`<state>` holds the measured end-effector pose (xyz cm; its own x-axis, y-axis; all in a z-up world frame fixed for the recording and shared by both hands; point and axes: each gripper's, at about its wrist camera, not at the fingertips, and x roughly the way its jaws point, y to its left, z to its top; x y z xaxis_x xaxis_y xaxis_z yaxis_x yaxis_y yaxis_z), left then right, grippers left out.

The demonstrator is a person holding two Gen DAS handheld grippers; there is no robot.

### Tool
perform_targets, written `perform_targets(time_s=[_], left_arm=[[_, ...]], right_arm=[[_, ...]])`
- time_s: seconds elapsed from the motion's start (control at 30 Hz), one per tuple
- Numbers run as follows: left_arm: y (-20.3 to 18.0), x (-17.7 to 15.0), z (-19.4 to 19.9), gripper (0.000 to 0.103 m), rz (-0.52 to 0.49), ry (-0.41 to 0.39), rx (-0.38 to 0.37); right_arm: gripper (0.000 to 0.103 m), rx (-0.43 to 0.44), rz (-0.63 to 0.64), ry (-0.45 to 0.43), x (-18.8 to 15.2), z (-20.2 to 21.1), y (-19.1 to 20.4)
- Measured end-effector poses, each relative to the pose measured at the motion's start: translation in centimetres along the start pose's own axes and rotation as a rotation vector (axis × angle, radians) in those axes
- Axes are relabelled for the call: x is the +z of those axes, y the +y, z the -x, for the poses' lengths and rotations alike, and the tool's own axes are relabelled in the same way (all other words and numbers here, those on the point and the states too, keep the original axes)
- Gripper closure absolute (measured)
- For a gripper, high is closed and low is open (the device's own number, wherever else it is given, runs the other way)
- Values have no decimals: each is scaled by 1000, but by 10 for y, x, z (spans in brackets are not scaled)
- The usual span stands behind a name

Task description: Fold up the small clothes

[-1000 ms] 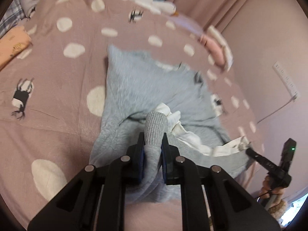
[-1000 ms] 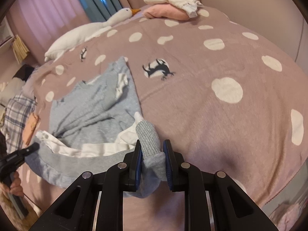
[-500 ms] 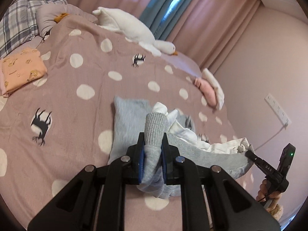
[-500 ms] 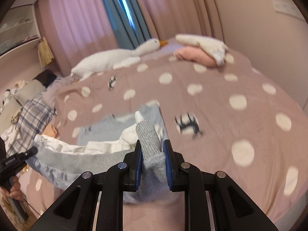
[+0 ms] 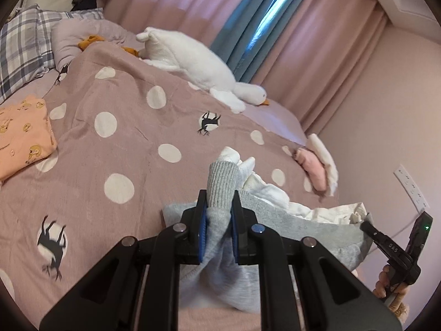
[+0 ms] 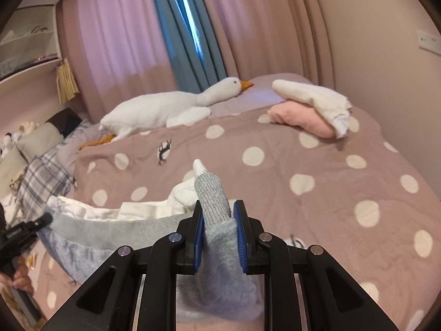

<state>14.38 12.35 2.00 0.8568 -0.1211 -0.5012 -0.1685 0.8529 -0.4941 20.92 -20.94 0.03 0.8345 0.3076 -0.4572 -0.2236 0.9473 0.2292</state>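
Both wrist views look low across the bed (image 5: 132,127) toward the curtains (image 6: 115,41), close behind each hand-held gripper; both share the plush goose (image 5: 193,63) and the grey garment (image 6: 115,231).

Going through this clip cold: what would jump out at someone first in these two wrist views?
First, the grey sweater, lifted and stretched between both tongs: the left tongs and the right tongs each clamp a ribbed cuff, white lining showing along the top edge. Behind it, a long white plush goose lies across the far side of the polka-dot bedspread, before the pink curtains.
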Motion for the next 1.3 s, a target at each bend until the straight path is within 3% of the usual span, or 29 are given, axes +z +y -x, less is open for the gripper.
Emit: perform_targets(time_s=[0.3, 0.63, 0.77, 1.07, 1.3], left_arm=[[21, 31, -84, 89, 38, 95, 70], [47, 21, -165, 89, 60, 224, 156], [57, 11, -186, 89, 61, 273, 196], [86, -15, -221, 87, 78, 380, 278], [91, -18, -218, 81, 77, 375, 285]], right_arm=[[82, -38, -8, 45, 27, -73, 0], [82, -122, -22, 202, 19, -170, -21], [83, -152, -43, 287, 7, -202, -31], [83, -215, -57, 378, -17, -235, -48], [83, -229, -86, 393, -28, -241, -56]])
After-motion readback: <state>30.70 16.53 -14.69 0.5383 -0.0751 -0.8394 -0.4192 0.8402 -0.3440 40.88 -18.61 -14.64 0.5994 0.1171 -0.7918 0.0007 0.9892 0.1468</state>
